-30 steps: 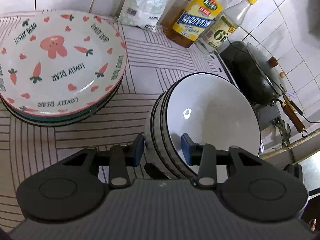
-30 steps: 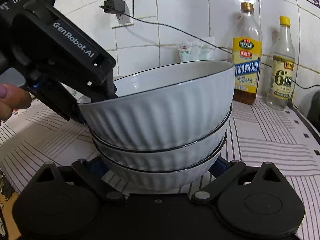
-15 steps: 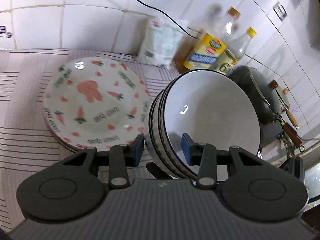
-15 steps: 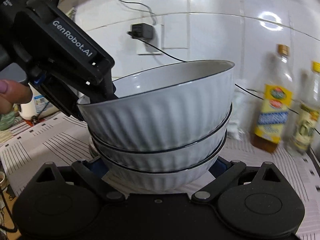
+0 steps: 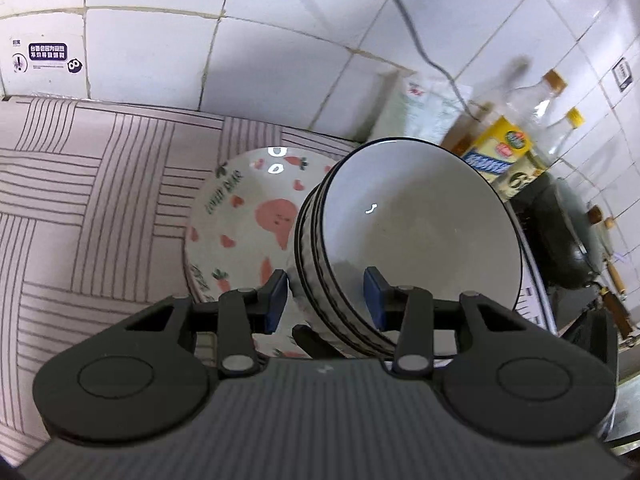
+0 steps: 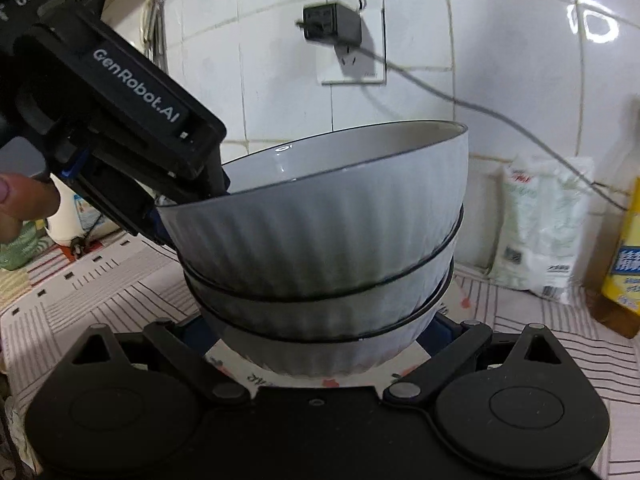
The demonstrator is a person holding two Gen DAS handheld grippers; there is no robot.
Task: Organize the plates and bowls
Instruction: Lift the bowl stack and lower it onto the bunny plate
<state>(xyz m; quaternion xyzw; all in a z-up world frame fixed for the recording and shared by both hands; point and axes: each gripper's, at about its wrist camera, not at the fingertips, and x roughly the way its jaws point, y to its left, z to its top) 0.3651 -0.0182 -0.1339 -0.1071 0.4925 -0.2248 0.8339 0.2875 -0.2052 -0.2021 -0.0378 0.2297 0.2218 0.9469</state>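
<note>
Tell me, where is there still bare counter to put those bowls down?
The striped counter is bare left of the carrot plates, back to the tiled wall. To the right it is crowded: a white bag, bottles and a dark pan. The bowl stack hangs over the plates.

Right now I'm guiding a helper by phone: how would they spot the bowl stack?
Find the tiled back wall and the striped counter below it. Above the carrot-print plate hangs the bowl stack, held by both grippers. Unlike the plate, it is plain white, ribbed, with thin black rims.
</note>
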